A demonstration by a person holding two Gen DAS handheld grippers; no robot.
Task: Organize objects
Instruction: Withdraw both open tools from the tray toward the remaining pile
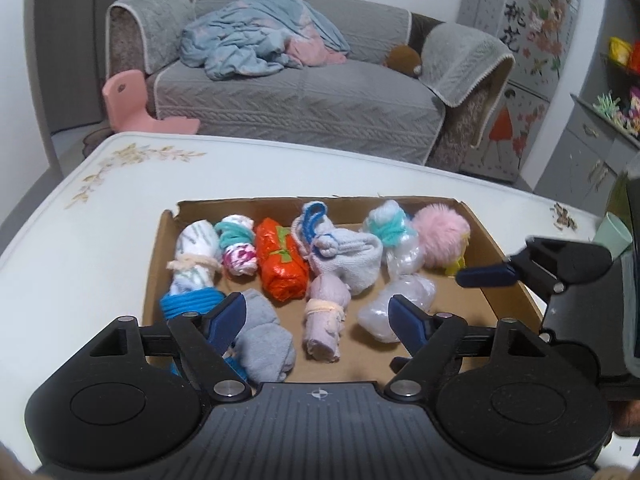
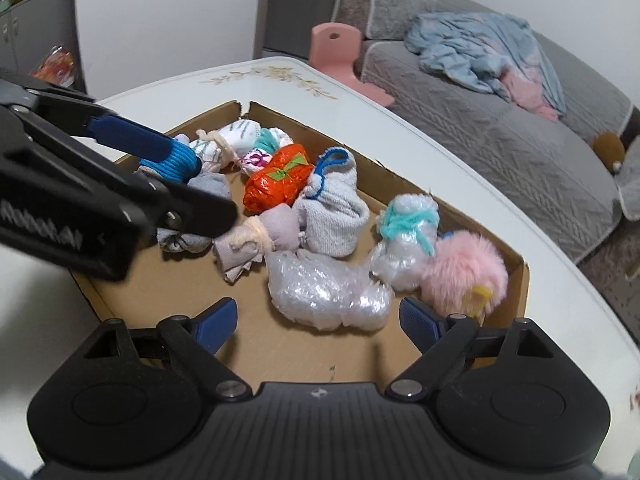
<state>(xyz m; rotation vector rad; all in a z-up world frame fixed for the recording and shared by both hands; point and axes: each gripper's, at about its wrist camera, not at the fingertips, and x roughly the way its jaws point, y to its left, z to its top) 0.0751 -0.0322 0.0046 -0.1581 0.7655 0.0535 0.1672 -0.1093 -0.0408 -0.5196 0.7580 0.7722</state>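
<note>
A shallow cardboard tray (image 1: 168, 248) on the white table holds several tied bundles. Among them are an orange foil one (image 1: 280, 264), a white sock with blue cord (image 1: 344, 256), a pink pom-pom (image 1: 440, 236) and a bubble-wrap bundle (image 2: 324, 296). My left gripper (image 1: 316, 316) stands open over the tray's near side. A grey sock bundle (image 1: 264, 340) and a lilac bundle (image 1: 324, 320) lie between its fingers, unpressed. My right gripper (image 2: 316, 316) is open too, with the bubble-wrap bundle just ahead of its gap. In the right wrist view, the left gripper's fingers (image 2: 128, 132) straddle a blue-corded bundle (image 2: 176, 164).
The white table (image 1: 100, 240) has floral print at its far corners. A green cup (image 1: 612, 232) stands at its right edge. Beyond the table are a grey sofa (image 1: 300, 96) with a crumpled blanket, a pink child's chair (image 1: 132, 100) and a decorated cabinet (image 1: 528, 52).
</note>
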